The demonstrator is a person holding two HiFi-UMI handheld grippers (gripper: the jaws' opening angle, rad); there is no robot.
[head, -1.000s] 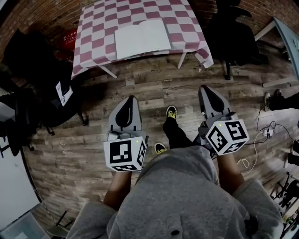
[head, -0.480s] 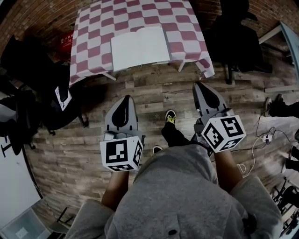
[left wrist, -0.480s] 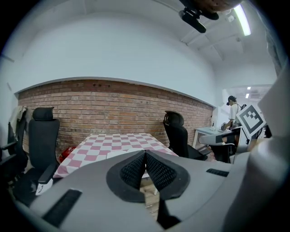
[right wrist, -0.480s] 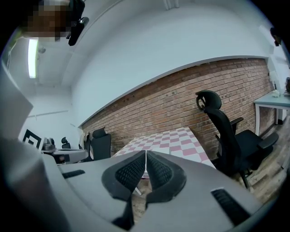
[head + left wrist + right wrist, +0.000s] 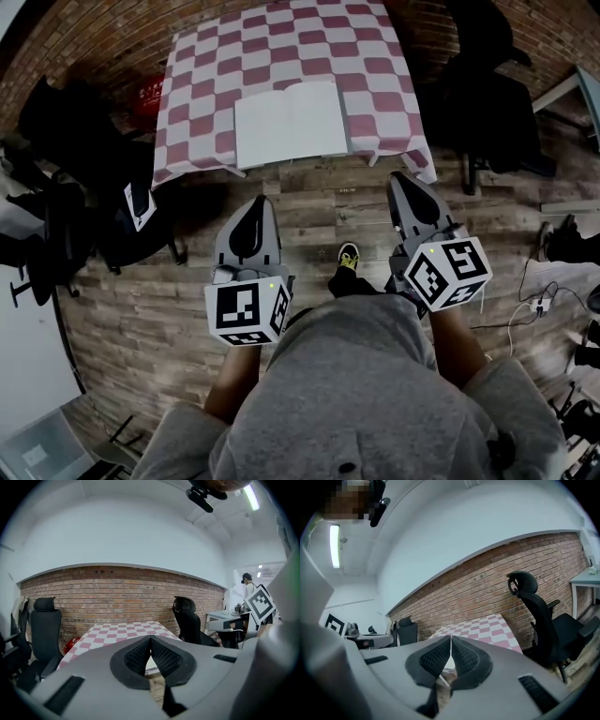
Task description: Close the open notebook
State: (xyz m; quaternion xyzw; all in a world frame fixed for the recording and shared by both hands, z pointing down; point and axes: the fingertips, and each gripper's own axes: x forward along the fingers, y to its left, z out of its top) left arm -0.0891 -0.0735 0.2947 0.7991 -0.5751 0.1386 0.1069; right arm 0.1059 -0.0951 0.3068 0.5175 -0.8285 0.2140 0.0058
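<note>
Two hand-held grippers (image 5: 255, 208) (image 5: 401, 184), one open notebook (image 5: 291, 122)

Left gripper (image 5: 257, 208), right gripper (image 5: 402, 184): jaws together.

Office: black desk chairs (image 5: 190, 620), white desks (image 5: 221, 616), brick wall (image 5: 117, 592)

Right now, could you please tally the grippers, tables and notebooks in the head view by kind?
Grippers: 2, the left gripper and the right gripper
Checkered table: 1
Open notebook: 1
Total: 4
</note>
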